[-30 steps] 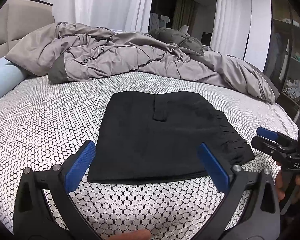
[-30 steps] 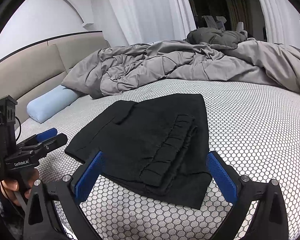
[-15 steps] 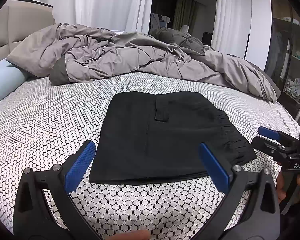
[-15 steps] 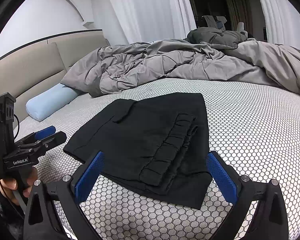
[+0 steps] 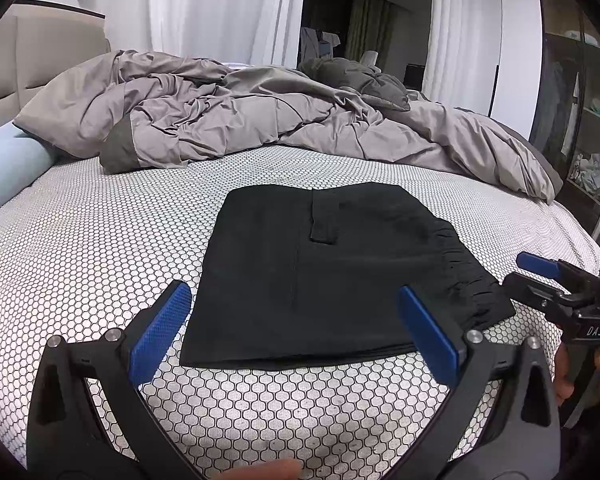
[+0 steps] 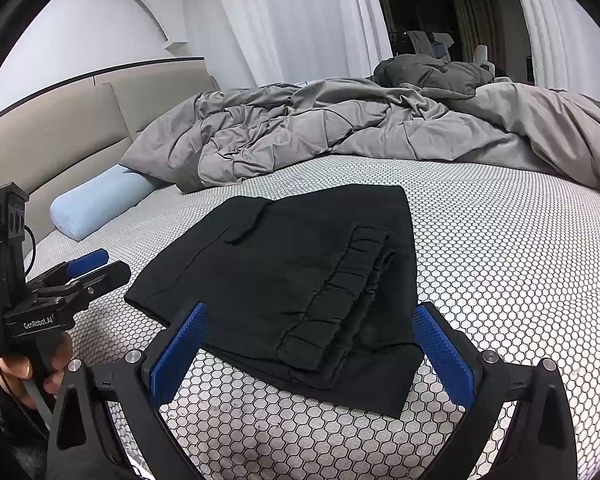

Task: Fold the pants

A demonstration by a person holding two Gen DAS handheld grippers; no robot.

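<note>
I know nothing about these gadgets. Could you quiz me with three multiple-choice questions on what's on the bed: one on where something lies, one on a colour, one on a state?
1. Where is the light blue bolster pillow?
A. by the headboard
B. on the pants
C. on the floor

2. What colour are the pants?
A. grey
B. black
C. white

3. How do the jaws of the right gripper stand?
A. shut on the pants
B. shut on nothing
C. open, holding nothing

Answers:
1. A, it lies against the beige headboard, beside the rumpled grey duvet.
2. B, they lie folded and black on the honeycomb sheet.
3. C, both blue pads stand wide apart over the cloth.
</note>
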